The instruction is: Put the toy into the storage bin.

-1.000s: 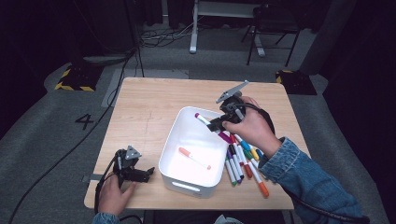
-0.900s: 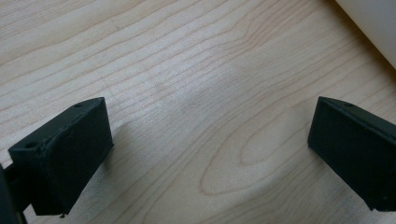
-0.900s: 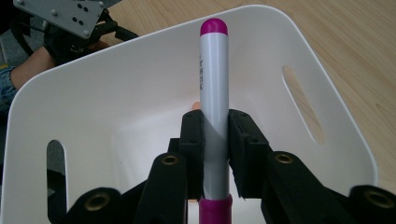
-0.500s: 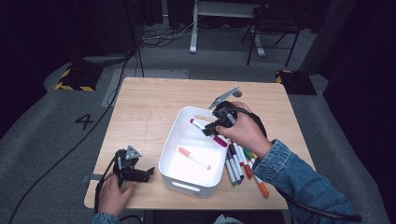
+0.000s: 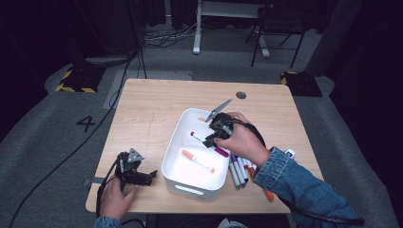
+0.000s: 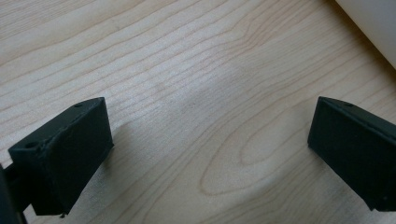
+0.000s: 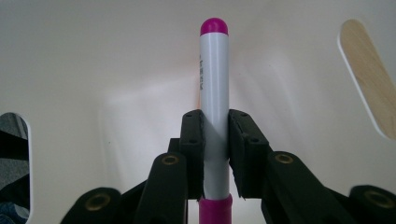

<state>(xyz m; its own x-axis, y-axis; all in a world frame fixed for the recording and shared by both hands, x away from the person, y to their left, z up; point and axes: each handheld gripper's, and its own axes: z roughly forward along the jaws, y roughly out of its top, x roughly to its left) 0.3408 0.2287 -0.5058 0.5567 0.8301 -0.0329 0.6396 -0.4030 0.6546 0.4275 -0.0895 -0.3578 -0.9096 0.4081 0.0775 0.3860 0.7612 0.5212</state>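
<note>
Right gripper: I have it clenched on the magenta marker.
Marker axis: runs 10-to-4 over the white bin.
Left gripper: released, idle at the bin's 8.

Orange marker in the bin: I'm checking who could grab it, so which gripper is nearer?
Right. The right gripper hovers over the bin, just above the orange marker; the left gripper rests on the table outside the bin.

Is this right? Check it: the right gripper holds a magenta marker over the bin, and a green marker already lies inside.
One thing is wrong. The marker lying in the bin has an orange cap, not green, as the high view shows. The right gripper does hold the magenta marker over the bin.
</note>
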